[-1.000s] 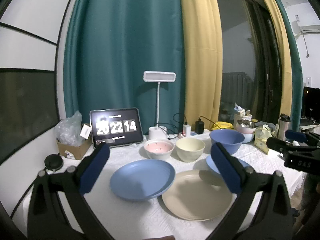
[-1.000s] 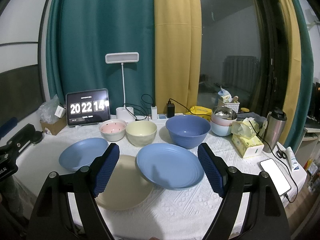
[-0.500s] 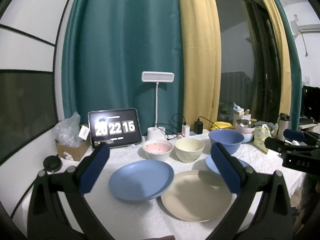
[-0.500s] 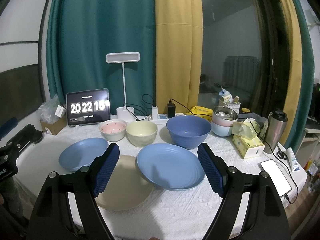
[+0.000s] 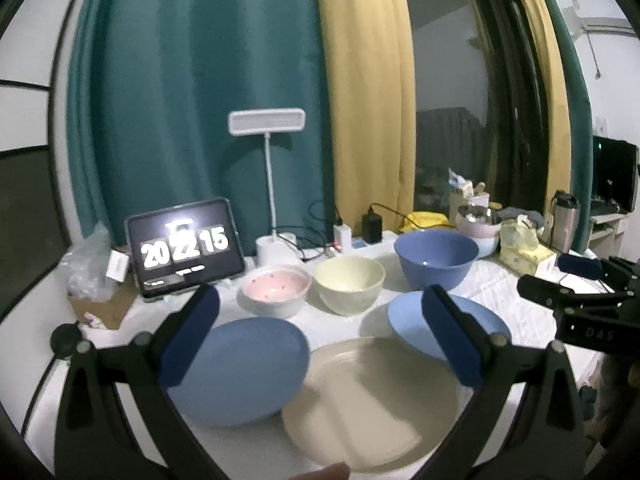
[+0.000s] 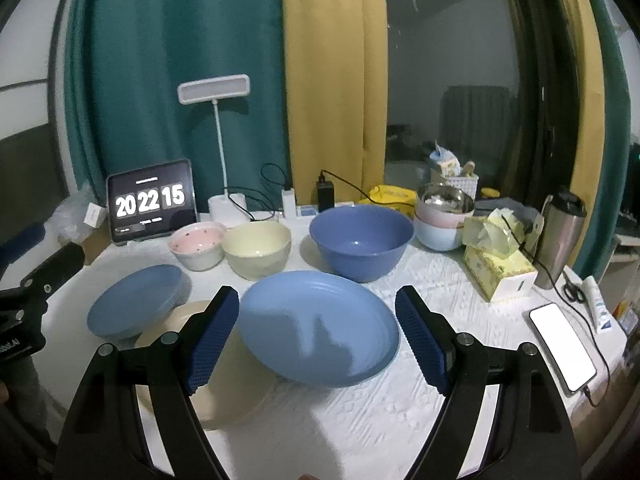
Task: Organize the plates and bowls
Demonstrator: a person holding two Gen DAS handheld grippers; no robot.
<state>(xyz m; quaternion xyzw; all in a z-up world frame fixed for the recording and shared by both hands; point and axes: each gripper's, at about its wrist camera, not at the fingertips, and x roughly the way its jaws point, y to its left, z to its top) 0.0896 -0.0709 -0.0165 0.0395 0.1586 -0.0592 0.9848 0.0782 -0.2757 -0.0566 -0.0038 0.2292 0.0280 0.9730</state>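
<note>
The tabletop (image 6: 360,420), under a white textured cloth, carries all the dishes. Nearest the front lies the cream plate (image 5: 372,400), with the small blue plate (image 5: 240,364) overlapping its left edge and the large blue plate (image 6: 316,324) at its right. Behind the plates stands a row of bowls: the big blue bowl (image 6: 360,240) on the right, the cream bowl (image 6: 256,248) in the middle and the pink bowl (image 6: 198,246) on the left, the last two almost touching.

The left gripper (image 5: 316,332) hangs above the small blue plate and the cream plate, its jaws spread wide and holding nothing. The right gripper (image 6: 316,340) hangs over the large blue plate, its jaws likewise wide apart and empty.

At the back left a tablet (image 6: 152,200) shows 20 22 15, beside a white desk lamp (image 6: 214,88). On the right sit a tissue box (image 6: 500,268), a steel tumbler (image 6: 560,236) and a phone (image 6: 562,344) with a lit screen.
</note>
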